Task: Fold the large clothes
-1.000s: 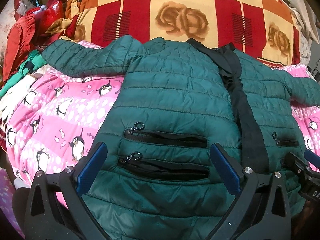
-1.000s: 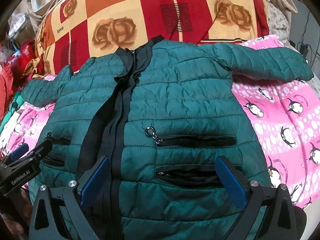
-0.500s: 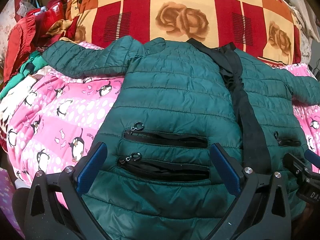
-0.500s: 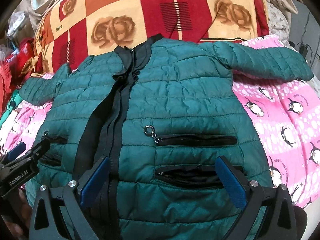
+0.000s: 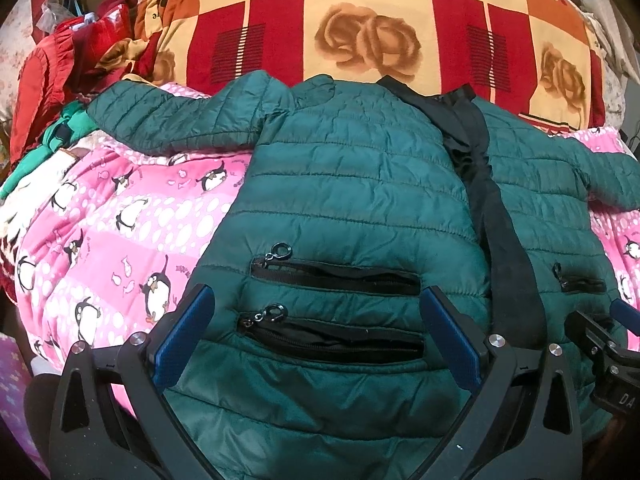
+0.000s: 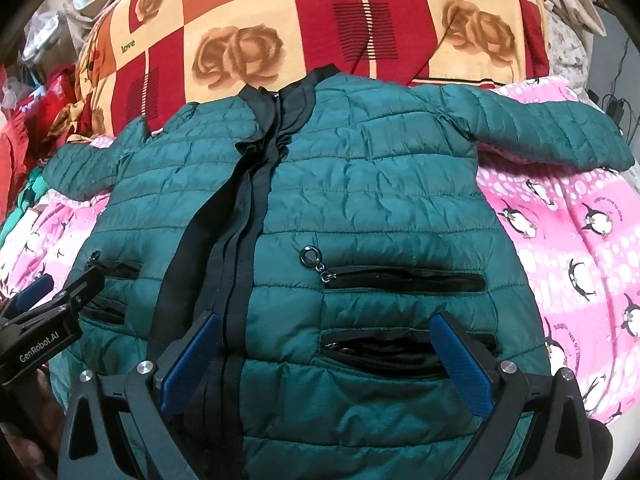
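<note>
A dark green quilted jacket (image 5: 352, 184) (image 6: 384, 200) lies front up on the bed, zipped with a black centre strip, both sleeves spread outward. My left gripper (image 5: 316, 320) hovers open over the jacket's lower left panel, its blue pads on either side of two black zip pockets (image 5: 332, 304). My right gripper (image 6: 326, 352) is open over the lower right panel, above another pair of pockets (image 6: 404, 280). Neither holds cloth. Each gripper shows at the edge of the other's view: the right gripper (image 5: 608, 344) at the lower right, the left gripper (image 6: 40, 324) at the lower left.
A pink penguin-print blanket (image 5: 108, 240) (image 6: 580, 240) covers the bed under the jacket. A red and orange rose-patterned quilt (image 5: 368, 24) is piled behind the collar. Red and green clothes (image 5: 52, 92) are heaped at the far left.
Both grippers have drifted slightly; the jacket sits a little lower and closer in the right wrist view. Nothing was taken hold of.
</note>
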Available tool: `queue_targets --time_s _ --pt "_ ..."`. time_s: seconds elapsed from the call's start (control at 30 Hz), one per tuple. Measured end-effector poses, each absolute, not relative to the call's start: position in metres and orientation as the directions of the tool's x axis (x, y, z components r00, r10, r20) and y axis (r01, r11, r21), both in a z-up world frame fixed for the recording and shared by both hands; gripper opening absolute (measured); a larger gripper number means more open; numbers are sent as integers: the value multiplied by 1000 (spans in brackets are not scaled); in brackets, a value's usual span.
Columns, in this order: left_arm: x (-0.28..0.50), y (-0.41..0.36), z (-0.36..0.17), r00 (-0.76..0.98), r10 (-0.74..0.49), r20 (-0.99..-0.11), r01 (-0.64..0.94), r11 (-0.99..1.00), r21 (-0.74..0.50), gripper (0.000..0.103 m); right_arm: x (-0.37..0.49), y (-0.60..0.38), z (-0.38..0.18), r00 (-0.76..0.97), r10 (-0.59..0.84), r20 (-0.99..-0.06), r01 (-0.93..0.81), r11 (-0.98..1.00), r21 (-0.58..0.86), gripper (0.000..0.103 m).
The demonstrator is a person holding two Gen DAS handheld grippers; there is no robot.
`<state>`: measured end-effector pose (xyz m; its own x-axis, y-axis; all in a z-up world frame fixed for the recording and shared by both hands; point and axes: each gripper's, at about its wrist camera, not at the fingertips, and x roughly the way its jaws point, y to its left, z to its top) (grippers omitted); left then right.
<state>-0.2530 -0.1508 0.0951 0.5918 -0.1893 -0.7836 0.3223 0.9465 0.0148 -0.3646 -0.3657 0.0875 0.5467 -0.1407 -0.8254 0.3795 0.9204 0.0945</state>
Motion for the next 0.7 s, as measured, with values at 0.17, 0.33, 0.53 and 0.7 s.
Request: queue_targets --time_s 0.17,0.33,0.53,0.7 --pt "-253 -151 95 592 -190 -784 324 946 15 102 -364 -365 88 543 -144 -827 378 922 88 103" --pt "-254 -152 93 590 -189 -785 324 946 15 102 -362 -365 88 544 -150 -825 384 919 87 103" --pt "-253 -151 93 590 -190 -785 325 945 15 102 -362 -367 88 545 -151 -825 404 909 100 103" --pt "-253 -152 92 588 -190 -786 325 946 13 102 -359 -366 87 542 -148 -827 395 914 95 103"
